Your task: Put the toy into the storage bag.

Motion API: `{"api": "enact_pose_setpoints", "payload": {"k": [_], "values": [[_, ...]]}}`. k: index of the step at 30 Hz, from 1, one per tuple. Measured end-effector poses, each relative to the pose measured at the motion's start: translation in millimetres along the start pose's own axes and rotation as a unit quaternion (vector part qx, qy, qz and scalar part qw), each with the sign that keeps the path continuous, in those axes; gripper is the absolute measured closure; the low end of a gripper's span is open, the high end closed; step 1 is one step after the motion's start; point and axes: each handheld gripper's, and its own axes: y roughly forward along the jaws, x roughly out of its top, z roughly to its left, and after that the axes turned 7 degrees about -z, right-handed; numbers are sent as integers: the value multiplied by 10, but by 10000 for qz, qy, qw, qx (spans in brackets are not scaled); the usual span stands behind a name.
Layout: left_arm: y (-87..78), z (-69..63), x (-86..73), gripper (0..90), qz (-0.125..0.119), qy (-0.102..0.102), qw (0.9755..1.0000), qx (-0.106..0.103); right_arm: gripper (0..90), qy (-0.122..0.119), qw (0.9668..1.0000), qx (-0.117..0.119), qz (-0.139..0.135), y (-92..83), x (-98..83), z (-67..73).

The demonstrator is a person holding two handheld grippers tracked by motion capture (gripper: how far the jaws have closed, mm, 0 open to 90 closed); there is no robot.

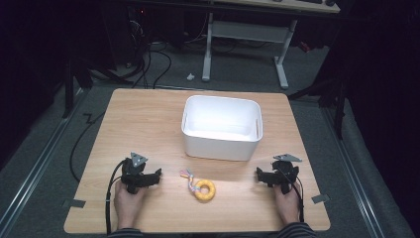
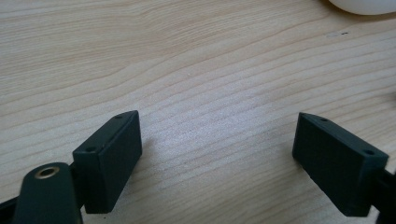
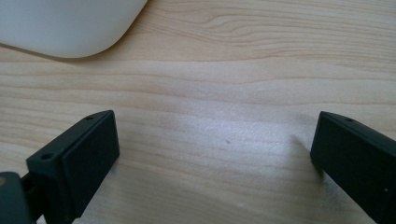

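A yellow ring toy (image 1: pixel 204 190) with a short multicoloured rope tail lies on the wooden table (image 1: pixel 148 119) near its front edge. Behind it stands a white rectangular bin (image 1: pixel 222 127), which looks empty. My left gripper (image 1: pixel 148 176) rests on the table to the left of the toy, held by a hand. Its jaws stand wide apart over bare wood (image 2: pixel 217 140). My right gripper (image 1: pixel 265 176) sits to the right of the toy, open as well (image 3: pixel 215 144), with nothing between the jaws. A corner of the bin (image 3: pixel 70 25) shows in the right gripper view.
Beyond the table's far edge is grey floor with cables (image 1: pixel 148 59) and the white legs of another desk (image 1: pixel 245 44). Tape marks (image 1: pixel 74 203) sit at the table's front corners. A bin edge (image 2: pixel 364 5) shows in the left gripper view.
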Motion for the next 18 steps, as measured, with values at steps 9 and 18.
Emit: {"api": "enact_pose_setpoints", "payload": {"k": [9, 18], "values": [[0, 0, 0, 162, 1, 0, 10000, 0, 3, 14, 10000, 11, 9, -61, -50, 51], [0, 0, 0, 162, 1, 1, 10000, 0, 37, -102, 9998, 149, 120, -65, -18, 9]]}}
